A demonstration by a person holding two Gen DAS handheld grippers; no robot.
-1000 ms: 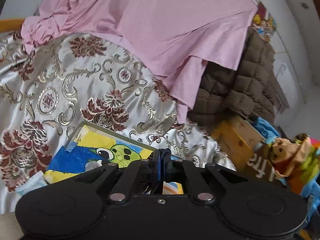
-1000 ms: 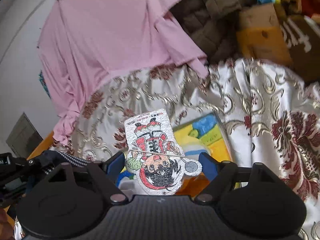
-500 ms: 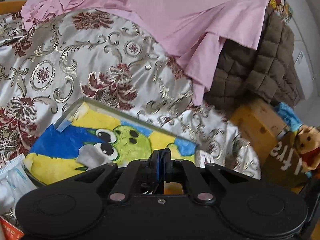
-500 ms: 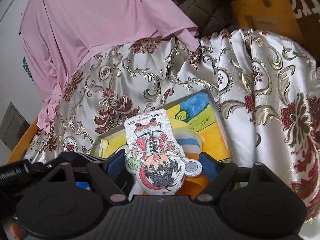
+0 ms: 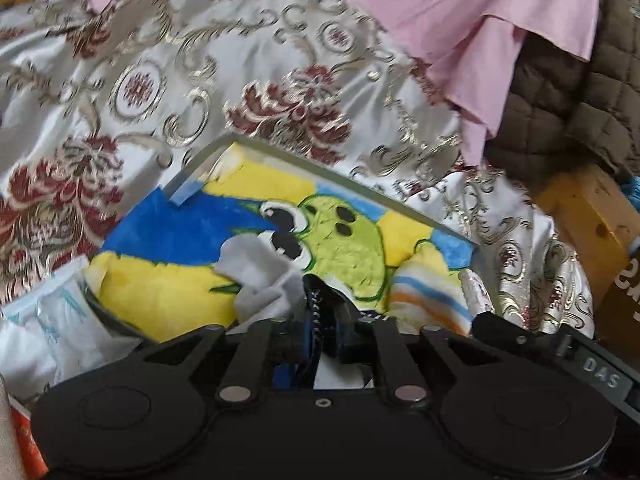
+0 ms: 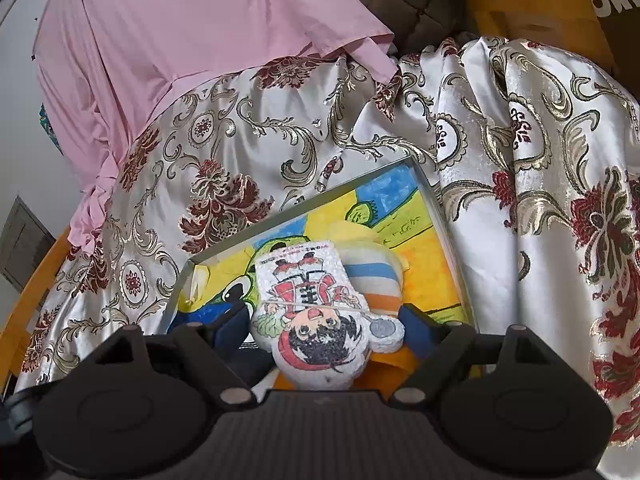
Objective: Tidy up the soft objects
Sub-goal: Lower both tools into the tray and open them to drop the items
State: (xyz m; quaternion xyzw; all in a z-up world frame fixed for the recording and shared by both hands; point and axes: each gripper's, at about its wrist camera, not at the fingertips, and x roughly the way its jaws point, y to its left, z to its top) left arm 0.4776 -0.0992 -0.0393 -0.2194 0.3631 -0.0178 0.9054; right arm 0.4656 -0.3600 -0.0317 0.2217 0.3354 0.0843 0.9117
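Note:
A shallow tray [image 5: 352, 178] [image 6: 436, 208] with a yellow, blue and green cartoon picture inside lies on the patterned satin bedspread. A grey cloth [image 5: 260, 272] and a striped soft toy [image 5: 428, 296] [image 6: 372, 272] lie in it. My left gripper [image 5: 320, 320] is shut on a dark dotted strap [image 5: 316, 300] just above the tray's near side. My right gripper [image 6: 320, 320] holds a flat white cartoon-figure plush [image 6: 316, 316] between its blue fingers, low over the tray.
A pink sheet [image 5: 460, 12] [image 6: 180, 40] and a brown quilted blanket [image 5: 568, 92] lie at the back. Yellow wooden furniture [image 5: 588, 216] [image 6: 532, 4] stands to the right. White plastic packets [image 5: 52, 320] lie left of the tray.
Both grippers have moved forward and down toward the tray, which now looks larger and closer. The grey cloth and striped toy in the tray have come into view. Both grips are unchanged.

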